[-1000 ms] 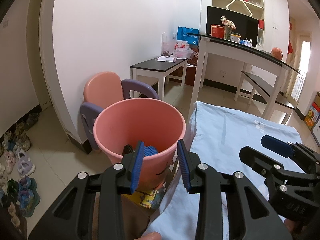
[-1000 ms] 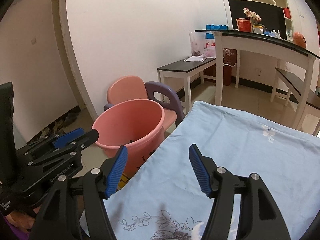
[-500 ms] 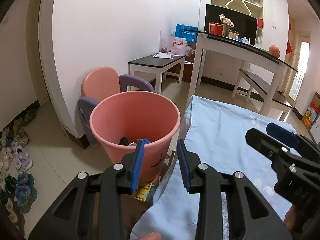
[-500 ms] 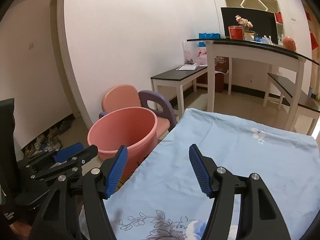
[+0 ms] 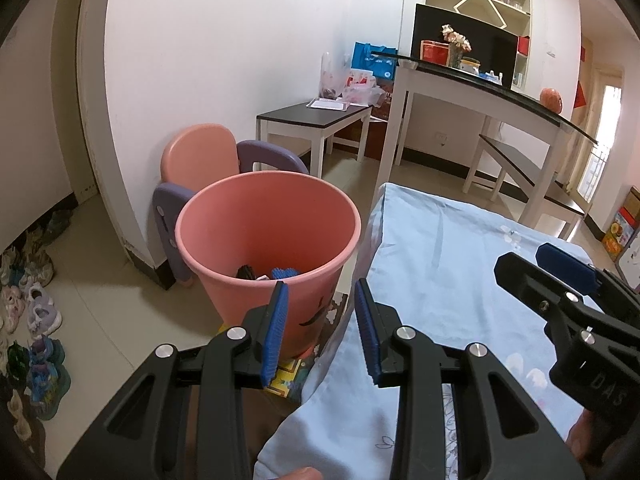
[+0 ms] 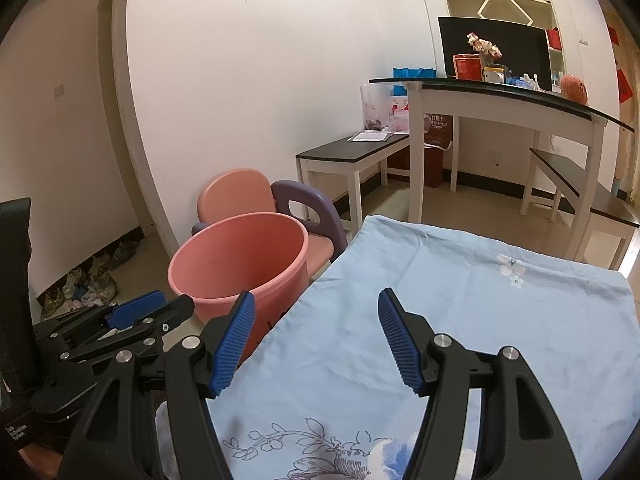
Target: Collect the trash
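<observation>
Trash (image 5: 264, 273) sits already at the bottom of the pink bin (image 5: 224, 216), just ahead of and below our left gripper (image 5: 319, 328), the nearer one. Both it and our right gripper (image 6: 316, 338) have fingers spread, pinching nothing. We see no litter on the blue cloth (image 6: 460, 300) ahead of the right fingers, its edge beside the bin.

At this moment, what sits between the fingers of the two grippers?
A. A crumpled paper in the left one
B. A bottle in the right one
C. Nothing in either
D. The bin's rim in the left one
C: the left gripper and right gripper both stand open with only the pink bin and blue cloth behind the gaps.
</observation>
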